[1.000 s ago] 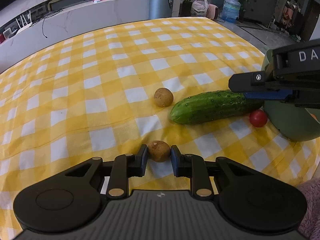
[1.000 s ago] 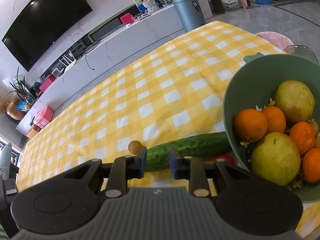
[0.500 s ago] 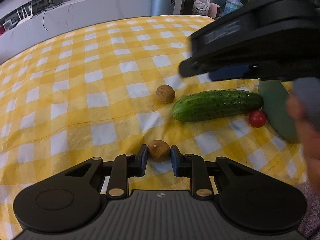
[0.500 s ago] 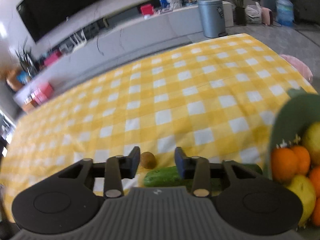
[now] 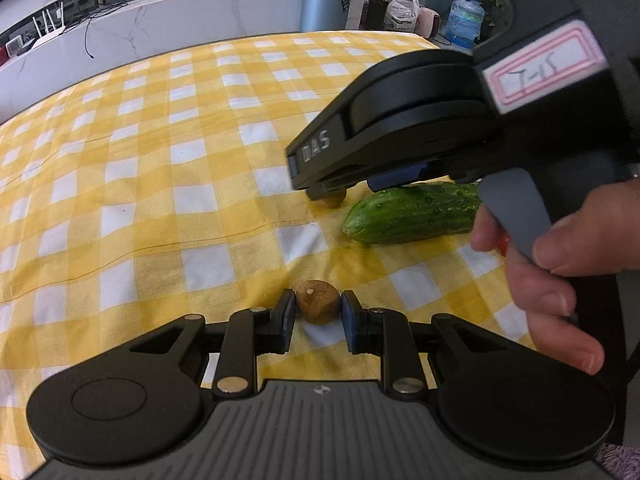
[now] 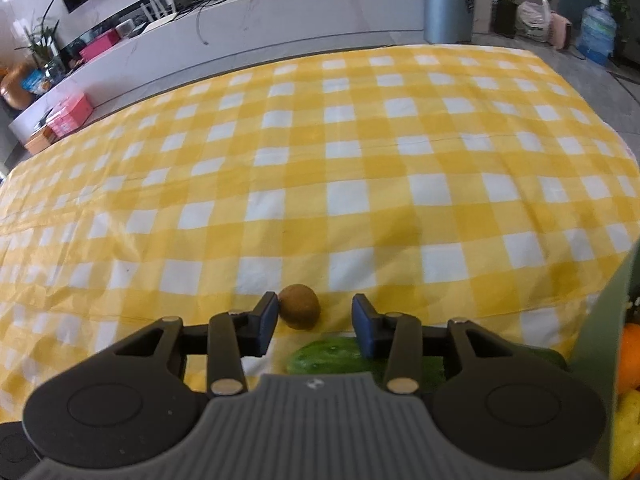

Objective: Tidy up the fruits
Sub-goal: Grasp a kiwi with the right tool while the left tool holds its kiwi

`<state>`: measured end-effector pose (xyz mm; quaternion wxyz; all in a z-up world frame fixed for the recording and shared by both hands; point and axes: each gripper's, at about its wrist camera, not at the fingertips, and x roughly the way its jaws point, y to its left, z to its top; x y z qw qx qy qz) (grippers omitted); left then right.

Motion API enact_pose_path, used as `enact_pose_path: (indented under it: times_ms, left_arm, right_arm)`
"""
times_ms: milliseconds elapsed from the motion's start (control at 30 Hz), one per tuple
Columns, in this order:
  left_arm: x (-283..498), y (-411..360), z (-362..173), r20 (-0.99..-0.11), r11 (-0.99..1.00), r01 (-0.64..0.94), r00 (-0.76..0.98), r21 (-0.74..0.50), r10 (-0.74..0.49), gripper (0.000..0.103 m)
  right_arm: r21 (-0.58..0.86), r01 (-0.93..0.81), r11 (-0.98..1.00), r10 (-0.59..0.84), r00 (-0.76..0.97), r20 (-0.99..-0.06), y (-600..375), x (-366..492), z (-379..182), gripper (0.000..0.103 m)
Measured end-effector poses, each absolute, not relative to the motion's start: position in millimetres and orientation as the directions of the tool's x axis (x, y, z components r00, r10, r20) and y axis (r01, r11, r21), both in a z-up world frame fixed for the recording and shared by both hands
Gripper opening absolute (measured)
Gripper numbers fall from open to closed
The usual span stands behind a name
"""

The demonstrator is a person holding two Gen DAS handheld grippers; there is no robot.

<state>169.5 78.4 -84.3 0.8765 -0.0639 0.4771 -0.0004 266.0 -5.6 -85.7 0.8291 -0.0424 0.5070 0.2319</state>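
My left gripper (image 5: pixel 318 314) is shut on a small brown round fruit (image 5: pixel 318 307), low over the yellow checked tablecloth (image 5: pixel 160 168). My right gripper (image 6: pixel 315 319) is open around a second brown fruit (image 6: pixel 299 312), which lies on the cloth close to its left finger. In the left wrist view the right gripper's body (image 5: pixel 440 120) hangs over that second fruit (image 5: pixel 330 201) and hides most of it. A green cucumber (image 5: pixel 412 213) lies just right of it and also shows under the right gripper (image 6: pixel 332 360). A green bowl (image 6: pixel 612 344) of oranges and yellow fruit stands at the right edge.
A hand (image 5: pixel 560 256) holds the right gripper's trigger. The table's far edge meets a white counter (image 6: pixel 280 28) with a grey bin (image 6: pixel 448 4). A water bottle (image 6: pixel 598 32) stands on the floor at the far right.
The right gripper has swung left away from the bowl, come down over the second brown fruit and opened wider. The left gripper has stayed shut on its fruit, nearly still.
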Motion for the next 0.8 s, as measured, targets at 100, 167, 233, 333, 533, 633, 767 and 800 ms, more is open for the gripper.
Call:
enact_pose_path:
  times_ms: [100,167,233,333,533,633,767,800]
  left_arm:
    - [170,78,-84,-0.836,0.992,-0.060,0.545,-0.112,-0.061,0.027]
    - [169,78,-84,-0.836,0.992,-0.060,0.545,-0.113,-0.062,0.027]
    - [169,79,-84,-0.836,0.992,-0.060,0.546,-0.115,-0.064,0.027]
    - [169,79,-84,-0.835,0.991,-0.061,0.546,-0.118,-0.066,0.027]
    - [169,78,-85,-0.835,0.991,-0.062,0.547,-0.117,-0.064,0.027]
    - [170,77,-85,-0.835,0.992,-0.061,0.547,-0.112,-0.060,0.027]
    - [169,74,-85,-0.834,0.993,-0.065,0.550,-0.102,-0.049,0.027]
    - [168,73,-85,-0.832,0.994,-0.060,0.553,-0.094,-0.045,0.027]
  right_arm:
    - [0.144,-0.440,0.886,0.331,0.385,-0.862,-1,265,-86,0.040]
    - [0.142,-0.442,0.886,0.328,0.379,-0.865,2,265,-89,0.038]
    - [0.149,-0.444,0.883,0.333,0.372,-0.867,3,265,-91,0.027]
    - [0.148,-0.443,0.884,0.334,0.378,-0.863,1,264,-88,0.020]
    - [0.151,-0.438,0.886,0.343,0.403,-0.849,-3,261,-84,0.020]
    - [0.191,-0.425,0.885,0.376,0.411,-0.830,-9,260,-75,0.020]
    - [0.209,-0.412,0.887,0.390,0.427,-0.816,-14,258,-67,0.020]
    - [0.215,-0.409,0.887,0.395,0.430,-0.812,-15,257,-66,0.020]
